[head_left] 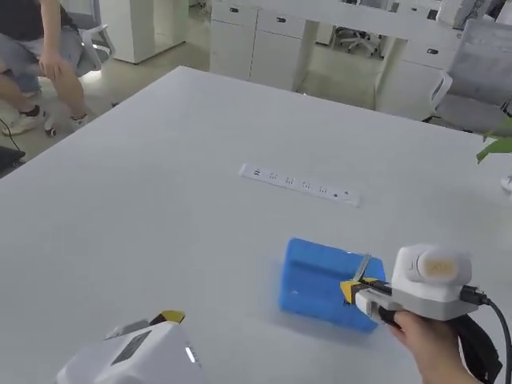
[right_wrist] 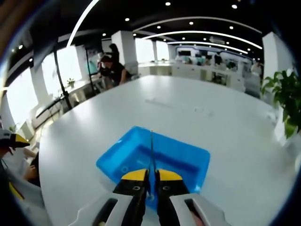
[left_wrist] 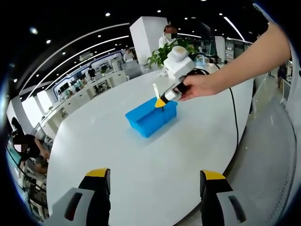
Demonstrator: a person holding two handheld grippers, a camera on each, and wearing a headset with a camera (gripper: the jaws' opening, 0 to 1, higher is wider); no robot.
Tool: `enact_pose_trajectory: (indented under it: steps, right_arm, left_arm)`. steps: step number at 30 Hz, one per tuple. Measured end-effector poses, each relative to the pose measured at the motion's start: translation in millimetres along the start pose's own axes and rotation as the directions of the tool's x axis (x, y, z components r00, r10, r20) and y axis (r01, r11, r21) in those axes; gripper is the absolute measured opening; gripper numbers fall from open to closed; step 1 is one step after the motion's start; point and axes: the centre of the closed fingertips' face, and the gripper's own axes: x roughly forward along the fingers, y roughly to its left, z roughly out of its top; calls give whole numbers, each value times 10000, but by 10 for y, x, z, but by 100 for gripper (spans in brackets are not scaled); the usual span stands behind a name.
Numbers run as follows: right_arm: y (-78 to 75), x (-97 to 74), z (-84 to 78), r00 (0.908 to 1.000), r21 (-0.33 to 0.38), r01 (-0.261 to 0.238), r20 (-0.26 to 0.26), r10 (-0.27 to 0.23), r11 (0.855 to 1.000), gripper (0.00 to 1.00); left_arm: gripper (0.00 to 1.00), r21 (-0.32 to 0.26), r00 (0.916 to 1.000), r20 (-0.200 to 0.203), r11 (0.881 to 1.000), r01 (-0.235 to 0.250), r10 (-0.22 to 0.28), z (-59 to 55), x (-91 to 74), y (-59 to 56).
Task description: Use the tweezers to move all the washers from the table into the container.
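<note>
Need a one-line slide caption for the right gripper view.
Right claw, shut on tweezers, held over the blue container on the white table.

I see a broad white table [head_left: 160, 200] with a white power strip [head_left: 300, 185] near its middle. Beyond its far edge stands a row of white cabinets [head_left: 264, 40], and a grey office chair [head_left: 480, 64] sits at the right (its lower part is hidden by the table). The floor [head_left: 136, 76] is pale and glossy. In the right gripper view the ceiling [right_wrist: 141, 14] is dark, dotted with round lights [right_wrist: 168, 4] and crossed by curved light strips [right_wrist: 202, 32]. A white pillar [right_wrist: 126, 49] rises past the table, windows [right_wrist: 28, 89] glow at the left, and a leafy green plant [right_wrist: 282, 99] stands at the right.
</note>
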Motion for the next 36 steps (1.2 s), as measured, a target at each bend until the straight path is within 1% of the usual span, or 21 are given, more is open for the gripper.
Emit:
enact_pose_trajectory:
  steps: [2,5,8,11,14,17,18,20,21,23,24,25,26,28,29,30,31,32,34,35,36]
  right_arm:
    - [4,-60,65,9998,-53,-8,212,9,10000,3]
    - [64,-266,197,9984,-277,-35,568,51,9996,3]
    - [98,-418,240,9972,-523,-162,721,199,9985,3]
    - [213,-586,202,9973,-1255,-299,623,379,9916,3]
    - [299,-691,146,9973,-1577,-379,559,472,9868,2]
    - [413,-793,44,9967,-1788,-634,377,712,9818,2]
    - [469,-824,-13,9959,-2045,-820,220,883,9754,2]
    - [592,-877,-124,9935,-2674,-1134,-191,1124,9569,2]
    - [663,-906,-191,9913,-3026,-1311,-478,1224,9440,2]
    - [748,-942,-256,9887,-3390,-1483,-697,1324,9290,2]
    - [818,-963,-283,9864,-3523,-1638,-734,1473,9214,2]
    - [860,-981,-304,9844,-3666,-1749,-811,1559,9138,2]
    - [912,-1003,-324,9825,-3926,-1854,-887,1635,9008,2]
    - [1015,-1044,-356,9788,-4224,-2046,-992,1794,8830,2]
    - [1034,-1050,-361,9782,-4260,-2075,-1005,1819,8806,2]
    - [1074,-1060,-373,9758,-4336,-2184,-1032,1926,8743,2]
    - [1113,-1071,-387,9730,-4390,-2307,-1097,2030,8684,2]
    - [1159,-1086,-402,9699,-4490,-2436,-1163,2141,8597,2]
    - [1226,-1109,-419,9656,-4582,-2601,-1217,2299,8499,2]
    - [1287,-1130,-435,9606,-4685,-2779,-1290,2462,8386,2]
    - [1314,-1143,-444,9592,-4731,-2825,-1297,2512,8345,2]
  left_arm:
    - [79,39,10000,55,10000,9,-10,13,-5,-7]
    - [79,154,9998,210,9999,52,-55,55,-22,-22]
    - [78,263,9992,374,9996,94,-104,92,-58,-25]
    - [77,473,9987,476,9988,141,-163,104,-104,-21]
    - [74,597,9984,528,9981,181,-213,100,-134,-18]
    - [69,664,9981,575,9976,172,-210,111,-153,-5]
    - [67,670,9978,602,9975,230,-271,127,-165,-5]
    - [62,644,9965,694,9971,413,-458,176,-177,-12]
    - [57,662,9956,755,9965,514,-563,207,-182,-20]
    - [51,697,9922,918,9945,786,-849,292,-181,-46]
    - [46,800,9867,1035,9899,1173,-1252,356,-180,-97]
    - [42,828,9838,1076,9873,1352,-1437,397,-179,-115]
    - [38,978,9776,1224,9823,1598,-1712,471,-178,-144]
    - [31,1361,9700,1234,9718,1927,-2096,572,-176,-186]
    - [29,1544,9673,1249,9674,2009,-2208,615,-174,-199]
    - [28,1703,9640,1292,9629,2094,-2325,660,-173,-214]
    - [26,1829,9583,1322,9564,2276,-2533,725,-177,-246]
    - [25,1864,9552,1371,9539,2352,-2623,770,-179,-258]
    - [23,1989,9467,1468,9460,2558,-2868,850,-181,-296]
    - [23,2094,9400,1449,9381,2760,-3089,889,-182,-336]
    - [23,2171,9353,1432,9323,2892,-3235,912,-185,-363]
